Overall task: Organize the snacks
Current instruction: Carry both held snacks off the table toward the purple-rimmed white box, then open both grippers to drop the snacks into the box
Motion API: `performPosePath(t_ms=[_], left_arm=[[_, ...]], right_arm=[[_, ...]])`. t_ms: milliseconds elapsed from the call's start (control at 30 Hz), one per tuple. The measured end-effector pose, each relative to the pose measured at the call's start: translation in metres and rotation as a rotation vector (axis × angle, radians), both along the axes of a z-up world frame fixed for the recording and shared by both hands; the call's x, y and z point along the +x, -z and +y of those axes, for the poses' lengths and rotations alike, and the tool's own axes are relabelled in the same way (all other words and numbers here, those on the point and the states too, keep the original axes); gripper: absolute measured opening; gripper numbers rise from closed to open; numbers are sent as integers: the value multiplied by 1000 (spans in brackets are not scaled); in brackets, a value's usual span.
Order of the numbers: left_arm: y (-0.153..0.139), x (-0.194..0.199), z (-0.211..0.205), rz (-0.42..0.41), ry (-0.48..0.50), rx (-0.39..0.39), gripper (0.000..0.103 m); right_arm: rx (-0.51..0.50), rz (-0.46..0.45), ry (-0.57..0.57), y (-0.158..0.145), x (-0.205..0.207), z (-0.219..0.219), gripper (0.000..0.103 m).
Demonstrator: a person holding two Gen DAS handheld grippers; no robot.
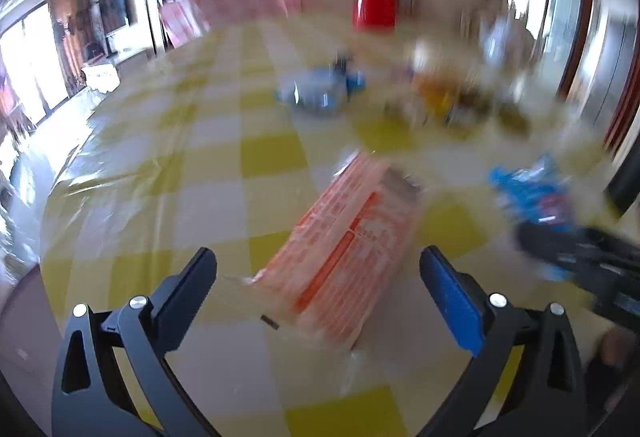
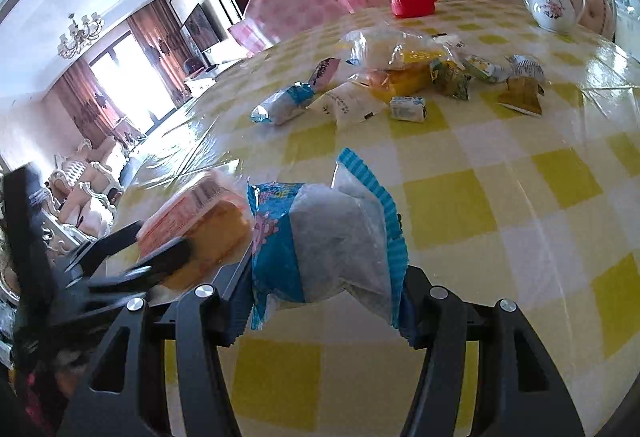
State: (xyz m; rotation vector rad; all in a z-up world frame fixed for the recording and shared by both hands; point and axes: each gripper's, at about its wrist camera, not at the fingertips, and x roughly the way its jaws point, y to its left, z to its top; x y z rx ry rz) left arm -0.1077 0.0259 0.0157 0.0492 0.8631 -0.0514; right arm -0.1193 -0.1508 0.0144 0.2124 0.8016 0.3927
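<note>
While the left gripper (image 1: 318, 269) is gaping wide around the orange-wrapped cake (image 1: 344, 257) lying on the checked tablecloth (image 1: 212, 197), the right gripper (image 2: 324, 273) is clamping the blue-wrapped pastry (image 2: 324, 237); keep it low, set it beside the orange one.

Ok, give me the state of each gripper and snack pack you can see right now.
left gripper: open, jaws wide, nothing pressed.
orange snack pack: lying on the table between the left jaws.
right gripper: shut on blue snack pack.
blue snack pack: held above the table.
remaining snacks: piled, untouched.
</note>
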Motion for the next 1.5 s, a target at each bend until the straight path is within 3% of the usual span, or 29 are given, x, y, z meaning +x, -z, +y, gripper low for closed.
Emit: performPosePath(t_ms=[33, 67, 100, 167, 367, 467, 733, 1033, 1167, 1333, 1400, 1433, 1467, 1500], left_arm=[[2, 8, -3, 17, 26, 14, 101], [2, 10, -6, 18, 50, 30, 88], [0, 8, -6, 12, 78, 14, 50], [-12, -7, 7, -37, 47, -48, 50], [-41, -55, 40, -135, -16, -22, 50], [-48, -70, 56, -144, -33, 0, 50], [-49, -108, 114, -119, -111, 44, 51], [-38, -147, 210, -33, -251, 85, 51], [-35, -166, 249, 9, -293, 105, 51], [-31, -172, 268, 58, -300, 136, 53], [-28, -171, 270, 73, -306, 135, 61], [-28, -172, 273, 77, -328, 138, 71], [-29, -171, 274, 73, -348, 143, 92], [-32, -171, 276, 52, -386, 149, 97]], right_arm=[[2, -2, 0, -1, 1, -1, 57], [4, -1, 1, 0, 1, -2, 57], [7, 0, 1, 0, 1, -3, 57], [2, -9, 2, -1, -1, -3, 57], [29, -19, -91, -4, -11, 26, 57], [41, -11, -159, -3, -17, 51, 57], [10, -12, -373, -5, -45, 133, 57], [-107, -43, -611, -9, -93, 225, 57], [-169, -44, -729, -1, -119, 266, 57], [-221, -38, -818, 16, -142, 295, 58], [-227, -33, -837, 21, -144, 300, 61], [-217, -31, -851, 23, -146, 301, 64], [-203, -34, -861, 23, -148, 300, 68], [-191, -35, -865, 21, -147, 296, 77]])
